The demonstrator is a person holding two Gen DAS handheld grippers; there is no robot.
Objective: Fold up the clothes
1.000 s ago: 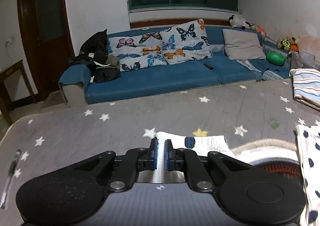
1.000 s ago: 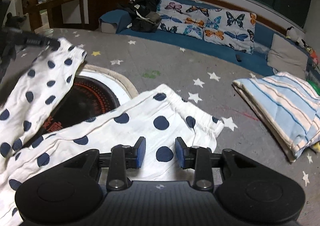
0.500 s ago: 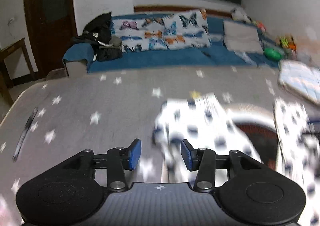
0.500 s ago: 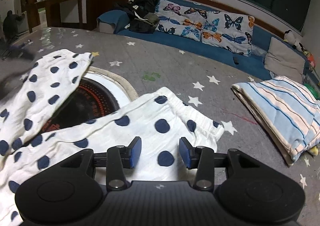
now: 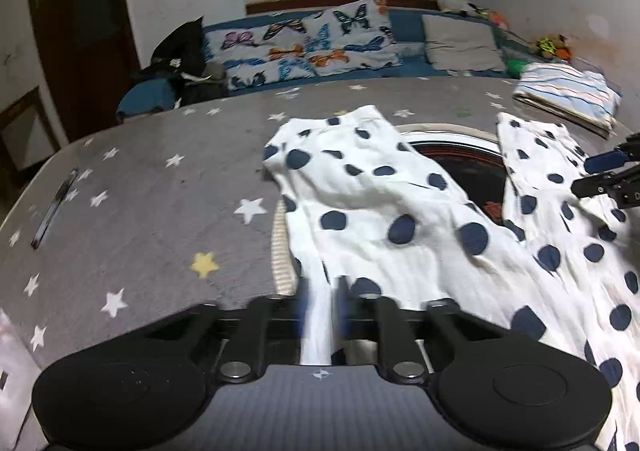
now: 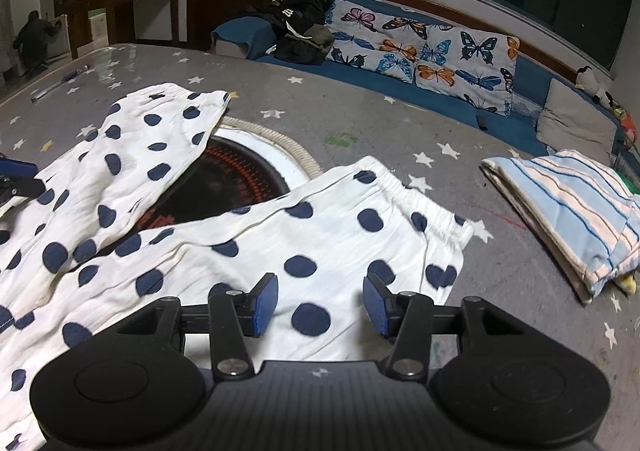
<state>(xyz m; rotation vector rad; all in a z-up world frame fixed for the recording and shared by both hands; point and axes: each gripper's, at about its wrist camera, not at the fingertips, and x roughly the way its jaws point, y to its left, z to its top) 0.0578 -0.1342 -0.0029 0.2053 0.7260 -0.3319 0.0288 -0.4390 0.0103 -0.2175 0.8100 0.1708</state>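
Note:
White trousers with dark blue dots (image 5: 384, 211) lie spread on the grey star-print tablecloth (image 5: 152, 211), both legs draped across a round heater opening (image 5: 464, 163). My left gripper (image 5: 320, 303) is blurred, its jaws close together with a strip of the dotted cloth between them. In the right wrist view the trousers (image 6: 320, 235) lie with the elastic waistband at the far right. My right gripper (image 6: 320, 303) is open just above the cloth near the waist, holding nothing. The right gripper also shows at the right edge of the left wrist view (image 5: 612, 179).
A folded blue-striped garment (image 6: 572, 203) lies on the table at the right, also in the left wrist view (image 5: 568, 95). A pen (image 5: 54, 207) lies near the left table edge. A blue sofa (image 6: 400, 75) with butterfly cushions stands behind the table.
My left gripper let go of the leg end, pulled back along the leg, and its jaws have now come together on the cloth. My right gripper opened wider above the waist.

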